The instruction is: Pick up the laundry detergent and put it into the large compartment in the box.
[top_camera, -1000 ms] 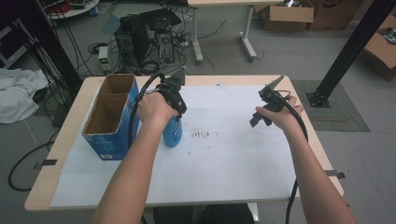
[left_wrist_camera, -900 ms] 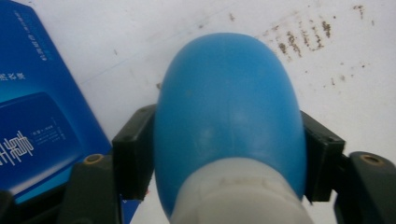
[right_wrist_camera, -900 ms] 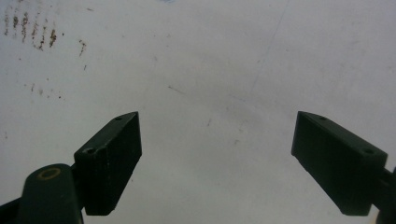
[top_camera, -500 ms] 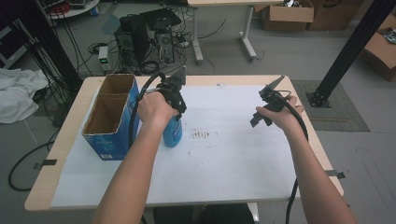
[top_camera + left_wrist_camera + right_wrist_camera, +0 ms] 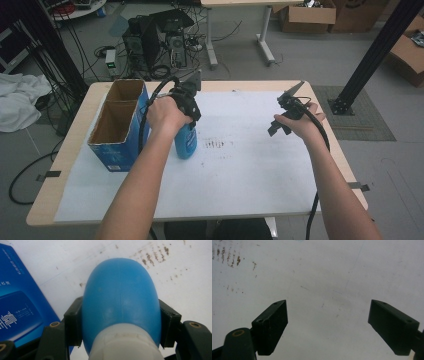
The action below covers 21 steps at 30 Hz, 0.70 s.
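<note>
A blue plastic bottle [image 5: 186, 143] with a white cap [image 5: 125, 345] stands on the white table sheet, just right of the blue box [image 5: 119, 125]. My left gripper [image 5: 186, 117] comes down on it from above and is shut on its upper part; in the left gripper view both black jaws press the bottle's [image 5: 121, 300] sides. My right gripper [image 5: 279, 125] hovers over the sheet at the right, open, with nothing between its jaws [image 5: 328, 327].
The blue cardboard box [image 5: 17, 305] has two open compartments and stands near the table's left edge [image 5: 75, 130]. Dark smudges [image 5: 216, 145] mark the sheet beside the bottle. Cables, computers and cardboard boxes lie on the floor beyond the table.
</note>
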{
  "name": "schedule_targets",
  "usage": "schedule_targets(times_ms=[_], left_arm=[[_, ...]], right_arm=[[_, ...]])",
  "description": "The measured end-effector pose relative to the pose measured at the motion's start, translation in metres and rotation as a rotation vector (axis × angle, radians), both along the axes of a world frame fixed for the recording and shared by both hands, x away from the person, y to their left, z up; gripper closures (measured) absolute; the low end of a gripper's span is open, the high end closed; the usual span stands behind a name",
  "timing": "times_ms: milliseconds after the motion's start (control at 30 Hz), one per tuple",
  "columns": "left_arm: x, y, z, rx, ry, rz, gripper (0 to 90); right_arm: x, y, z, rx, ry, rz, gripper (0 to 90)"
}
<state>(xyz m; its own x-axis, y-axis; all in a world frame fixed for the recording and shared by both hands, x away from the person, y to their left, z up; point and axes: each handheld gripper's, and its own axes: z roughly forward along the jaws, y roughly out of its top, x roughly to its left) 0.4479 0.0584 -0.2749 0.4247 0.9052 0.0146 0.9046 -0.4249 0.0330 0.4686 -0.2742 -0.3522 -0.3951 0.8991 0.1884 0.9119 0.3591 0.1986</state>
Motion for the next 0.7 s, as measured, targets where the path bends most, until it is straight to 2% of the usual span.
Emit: schedule_targets(times_ms=[233, 367, 467, 700], left_arm=[[-0.006, 0.000, 0.030, -0.009, -0.024, -0.018, 37.9], [-0.011, 0.003, 0.053, -0.020, -0.034, -0.019, 37.9], [-0.015, 0.005, 0.071, -0.023, -0.056, -0.017, 37.9], [-0.025, 0.021, 0.113, -0.044, -0.096, 0.024, 38.0]], right_arm=[[-0.001, 0.000, 0.002, 0.006, 0.005, -0.009, 16.3], [-0.002, -0.001, 0.002, 0.009, 0.006, -0.010, 16.3], [-0.002, -0.001, 0.003, 0.010, 0.007, -0.013, 16.3], [-0.004, -0.004, 0.004, 0.015, -0.003, -0.011, 16.3]])
